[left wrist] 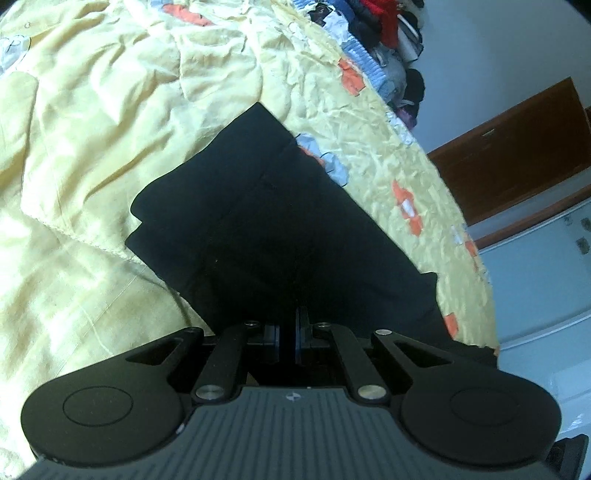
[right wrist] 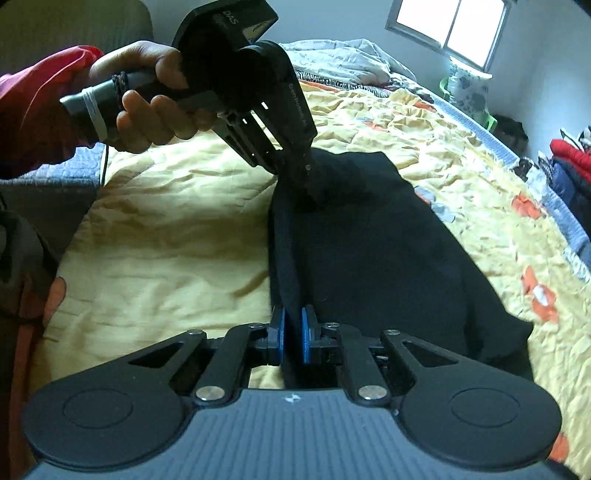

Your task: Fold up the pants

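Black pants (left wrist: 258,221) lie partly folded on a yellow quilt (left wrist: 92,129). In the left wrist view my left gripper (left wrist: 287,332) has its blue pads nearly together on the dark cloth, shut on the pants' near edge. In the right wrist view my right gripper (right wrist: 292,332) is shut on a raised fold of the pants (right wrist: 369,251) that runs between its blue pads. Farther along that same edge the left gripper (right wrist: 308,192), held by a hand (right wrist: 147,96) in a red sleeve, pinches the cloth, which bunches up around its tips.
The quilt's patterned border and the bed's edge (left wrist: 461,229) run along the right, with a wooden door (left wrist: 517,155) beyond. Piled clothes (right wrist: 572,166) sit at the far right. A white rumpled blanket (right wrist: 343,62) lies at the bed's head under a window (right wrist: 450,29).
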